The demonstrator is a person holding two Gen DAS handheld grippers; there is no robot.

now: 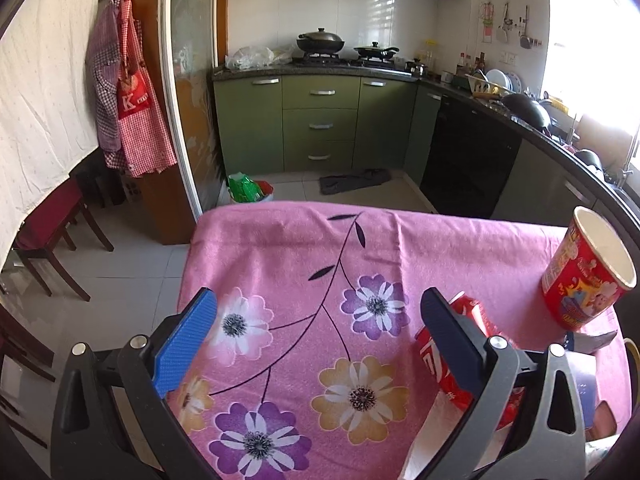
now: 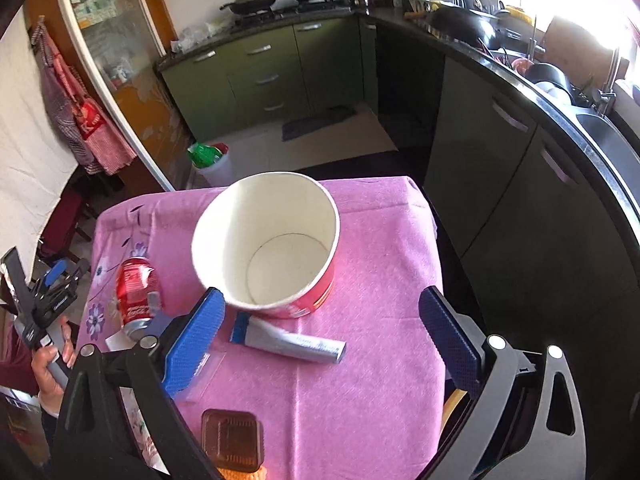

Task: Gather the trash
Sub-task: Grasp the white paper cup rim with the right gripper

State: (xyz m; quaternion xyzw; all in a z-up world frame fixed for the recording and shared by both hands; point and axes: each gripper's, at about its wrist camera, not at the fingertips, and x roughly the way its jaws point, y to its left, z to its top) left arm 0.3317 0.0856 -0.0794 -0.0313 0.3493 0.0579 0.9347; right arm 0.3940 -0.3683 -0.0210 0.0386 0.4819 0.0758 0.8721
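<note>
A large paper cup (image 2: 266,246), red outside and white inside, stands upright and empty on a small counter (image 2: 360,360) covered by a pink flowered cloth. It sits just ahead of the right tool (image 2: 322,316), whose blue-padded jaws are spread wide with nothing between them. Just in front of the cup lies a flattened grey and blue tube (image 2: 288,340); to its left a red can (image 2: 136,294) lies on its side, and a brown plastic tray (image 2: 231,444) rests at the near edge. The left tool (image 1: 320,332) hangs over the bare cloth with its jaws also wide and empty; the can shows just beyond its right jaw. A bin (image 2: 212,162) with green rubbish stands on the kitchen floor beyond the counter. Nothing is picked up yet, so this looks like the approach to a first piece. The right tool probably needs to drop onto the tube or around the cup and close.
</note>
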